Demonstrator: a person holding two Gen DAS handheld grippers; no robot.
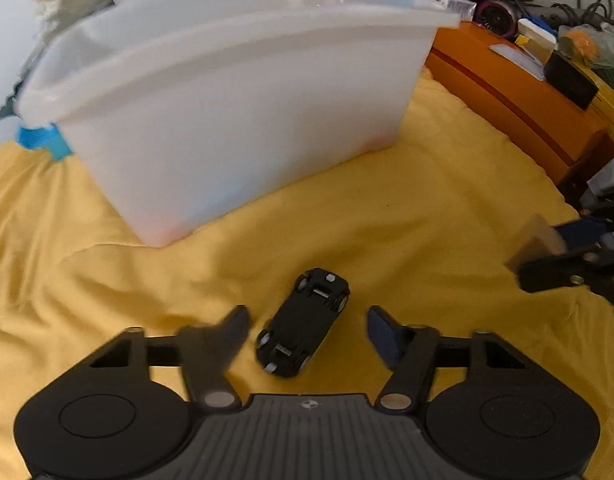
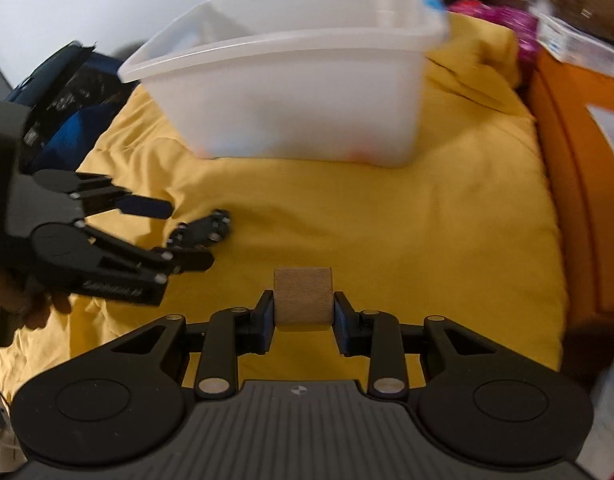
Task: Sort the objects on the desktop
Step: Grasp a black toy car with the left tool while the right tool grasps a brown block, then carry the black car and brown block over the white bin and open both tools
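A black toy car [image 1: 297, 332] lies upside down, wheels up, on the yellow cloth [image 1: 427, 220]. My left gripper [image 1: 307, 314] is open, with one finger on each side of the car and a gap to both. In the right wrist view the same car [image 2: 205, 228] shows between the left gripper's fingers [image 2: 147, 206]. My right gripper [image 2: 303, 304] is shut on a pale wooden block [image 2: 303, 292], held just above the cloth. In the left wrist view the block [image 1: 541, 236] appears blurred at the right edge. A white plastic bin [image 1: 227, 100] stands behind both.
The white bin [image 2: 291, 92] is open-topped, and its inside is hidden from the left wrist view. An orange box [image 1: 507, 96] with clutter on top borders the cloth on the right. A blue and black bag [image 2: 67, 112] lies at the left. A hand [image 2: 35, 304] holds the left gripper.
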